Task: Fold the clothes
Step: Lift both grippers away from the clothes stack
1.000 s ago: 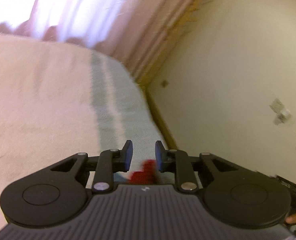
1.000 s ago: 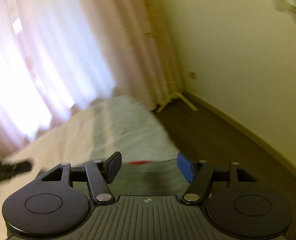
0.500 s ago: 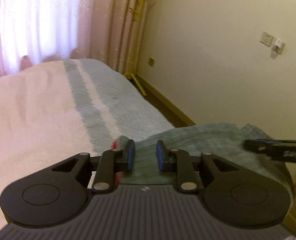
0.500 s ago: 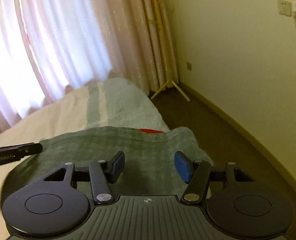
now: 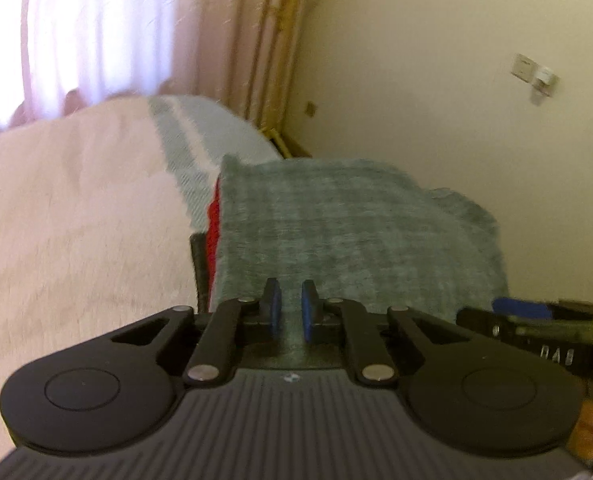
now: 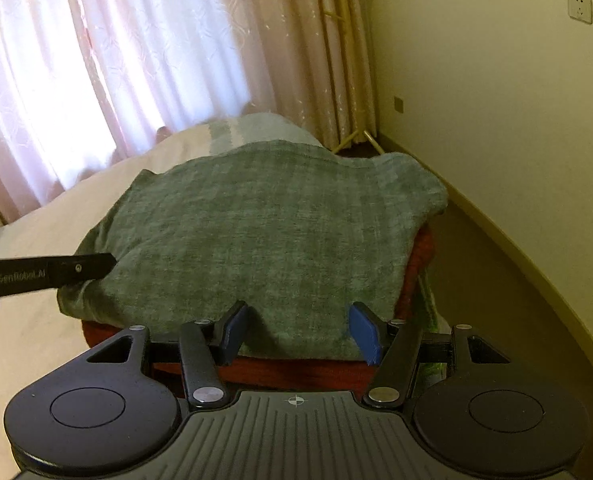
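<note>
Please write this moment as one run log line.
left gripper: jaws just closing, narrow gap over green garment | right gripper: open at its near edge | red garment underneath, on bed

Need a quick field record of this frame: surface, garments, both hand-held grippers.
surface: pale pink bedspread with a grey-blue striped end
top garment: grey-green knitted cloth, lying flat over the stack
under garment: red knitted cloth, edge showing beneath
left hand-held gripper: jaws have just been closing, small gap between pads, over the grey-green edge; no grip visible
right hand-held gripper: open, at the near edge, nothing gripped
</note>
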Demonstrator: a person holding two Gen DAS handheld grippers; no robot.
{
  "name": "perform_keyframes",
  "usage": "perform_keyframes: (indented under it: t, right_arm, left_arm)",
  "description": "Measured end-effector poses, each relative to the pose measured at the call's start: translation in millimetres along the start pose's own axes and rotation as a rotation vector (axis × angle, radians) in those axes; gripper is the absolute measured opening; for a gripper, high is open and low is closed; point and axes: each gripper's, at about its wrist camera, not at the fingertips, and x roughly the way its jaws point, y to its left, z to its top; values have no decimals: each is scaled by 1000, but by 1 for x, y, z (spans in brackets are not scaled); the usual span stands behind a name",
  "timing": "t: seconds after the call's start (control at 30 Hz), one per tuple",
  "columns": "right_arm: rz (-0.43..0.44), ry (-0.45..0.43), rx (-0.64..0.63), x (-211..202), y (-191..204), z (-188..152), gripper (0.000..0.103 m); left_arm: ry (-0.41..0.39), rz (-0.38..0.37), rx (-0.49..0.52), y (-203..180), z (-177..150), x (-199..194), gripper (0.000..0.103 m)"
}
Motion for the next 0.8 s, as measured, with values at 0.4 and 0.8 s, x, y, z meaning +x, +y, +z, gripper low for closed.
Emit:
perform_keyframes:
  t: [0.4,0.8]
  right_arm:
    - [-25,41,76,-52,13,5,60]
    - [-52,40,99,-108,38,-1,91]
  left_arm:
    - [64,152,-67,-12,2,-52,23]
    - [58,226,-16,-39,3,-132,49]
